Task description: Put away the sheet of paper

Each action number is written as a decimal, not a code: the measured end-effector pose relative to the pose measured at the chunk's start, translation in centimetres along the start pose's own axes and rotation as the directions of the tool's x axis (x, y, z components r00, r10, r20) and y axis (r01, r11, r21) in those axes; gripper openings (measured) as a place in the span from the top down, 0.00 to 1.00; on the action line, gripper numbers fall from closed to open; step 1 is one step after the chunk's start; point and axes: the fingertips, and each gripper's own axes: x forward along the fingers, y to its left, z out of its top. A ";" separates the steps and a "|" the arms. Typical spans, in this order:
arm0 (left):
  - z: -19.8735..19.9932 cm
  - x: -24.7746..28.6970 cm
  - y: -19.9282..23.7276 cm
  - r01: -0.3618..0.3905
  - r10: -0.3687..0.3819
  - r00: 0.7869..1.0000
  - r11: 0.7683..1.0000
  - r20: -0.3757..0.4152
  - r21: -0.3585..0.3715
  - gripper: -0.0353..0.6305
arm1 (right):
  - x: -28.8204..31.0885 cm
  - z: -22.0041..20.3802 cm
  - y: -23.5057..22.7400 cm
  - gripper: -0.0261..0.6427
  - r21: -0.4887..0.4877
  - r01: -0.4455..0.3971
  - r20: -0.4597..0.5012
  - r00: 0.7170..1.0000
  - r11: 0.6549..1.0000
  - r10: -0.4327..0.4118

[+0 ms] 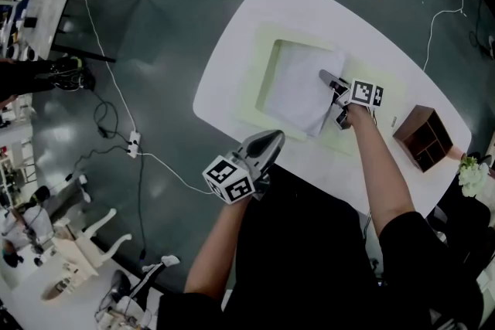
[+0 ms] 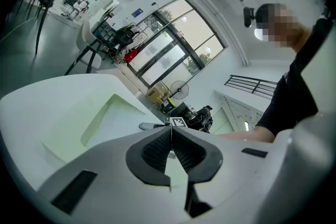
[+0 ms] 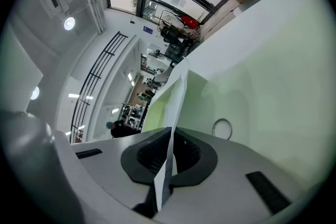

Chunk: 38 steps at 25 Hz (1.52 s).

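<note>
A white sheet of paper [image 1: 302, 89] lies partly on the pale green mat [image 1: 265, 50] in the middle of the white table [image 1: 247, 8]. Its right edge is lifted. My right gripper [image 1: 328, 79] is shut on that edge. In the right gripper view the sheet [image 3: 177, 97] stands edge-on, pinched between the jaws of the right gripper [image 3: 170, 136]. My left gripper [image 1: 272, 139] hovers at the table's near edge, away from the paper. Seen in its own view, the left gripper [image 2: 170, 131] has its jaws shut together with nothing between them.
A small brown wooden shelf box [image 1: 424, 137] stands at the table's right end, with white flowers [image 1: 470, 175] beyond it. A small metal ring [image 3: 222, 128] lies on the mat close to my right gripper. Cables and chairs are on the floor to the left.
</note>
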 end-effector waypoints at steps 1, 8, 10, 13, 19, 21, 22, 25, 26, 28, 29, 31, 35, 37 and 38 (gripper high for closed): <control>0.0 -0.1 -0.1 0.003 -0.003 1.000 1.000 -0.002 0.004 0.94 | 0.2 -0.1 0.1 0.96 -0.003 -0.001 -0.004 1.000 1.000 0.001; -0.6 -0.9 0.2 -0.009 0.009 1.000 1.000 0.009 0.002 0.94 | 1.8 -1.0 0.9 0.96 -0.006 -0.010 -0.011 1.000 1.000 0.009; -0.7 -1.3 0.5 -0.012 0.012 1.000 1.000 0.011 0.011 0.94 | 2.2 -1.2 1.0 0.96 -0.004 -0.005 -0.009 1.000 1.000 0.005; -0.8 -1.7 0.7 -0.027 0.027 1.000 1.000 0.016 0.001 0.94 | 2.7 -1.4 1.1 0.96 0.007 -0.006 0.004 1.000 1.000 0.006; -0.5 -3.0 1.3 -0.043 0.043 0.999 0.999 0.028 -0.014 0.94 | 4.0 -1.5 2.1 0.96 0.015 -0.002 0.015 1.000 1.000 0.001; -0.5 -3.3 1.4 -0.045 0.046 0.998 0.999 0.034 -0.015 0.94 | 4.4 -1.5 2.4 0.96 0.014 -0.002 0.015 1.000 1.000 0.001; -0.5 -3.4 1.5 -0.046 0.046 0.998 0.999 0.037 -0.014 0.94 | 4.6 -1.5 2.5 0.96 0.013 -0.001 0.016 1.000 1.000 0.001; -0.2 -3.9 1.6 -0.052 0.052 0.998 0.998 0.042 -0.019 0.94 | 5.3 -1.4 3.0 0.96 0.013 0.002 0.020 1.000 1.000 -0.002; -0.2 -4.0 1.6 -0.053 0.054 0.998 0.998 0.042 -0.018 0.94 | 5.5 -1.3 3.0 0.96 0.017 0.003 0.023 1.000 1.000 -0.004; -0.3 -4.1 1.8 -0.053 0.053 0.998 0.999 0.045 -0.006 0.94 | 5.9 -1.2 3.0 0.96 0.026 0.003 0.030 1.000 1.000 -0.004; -0.3 -4.2 1.8 -0.054 0.054 0.997 0.999 0.047 -0.003 0.94 | 6.0 -1.2 3.0 0.96 0.031 0.001 0.031 1.000 1.000 -0.002; -0.5 -4.2 1.7 -0.060 0.060 0.997 0.998 0.049 -0.010 0.94 | 6.1 -1.3 2.9 0.96 0.037 -0.003 0.030 1.000 0.999 0.002; -0.7 -4.5 1.7 -0.065 0.065 0.997 0.998 0.052 -0.006 0.94 | 6.6 -1.7 3.1 0.96 0.039 -0.005 0.023 1.000 0.999 0.004; -0.6 -4.8 1.7 -0.063 0.064 0.996 0.998 0.055 -0.017 0.94 | 7.0 -2.0 3.3 0.96 0.047 -0.008 0.024 1.000 0.999 0.007; -0.7 -4.8 1.6 -0.059 0.060 0.997 0.998 0.056 -0.019 0.94 | 7.1 -2.0 3.4 0.96 0.052 -0.010 0.026 1.000 0.999 0.009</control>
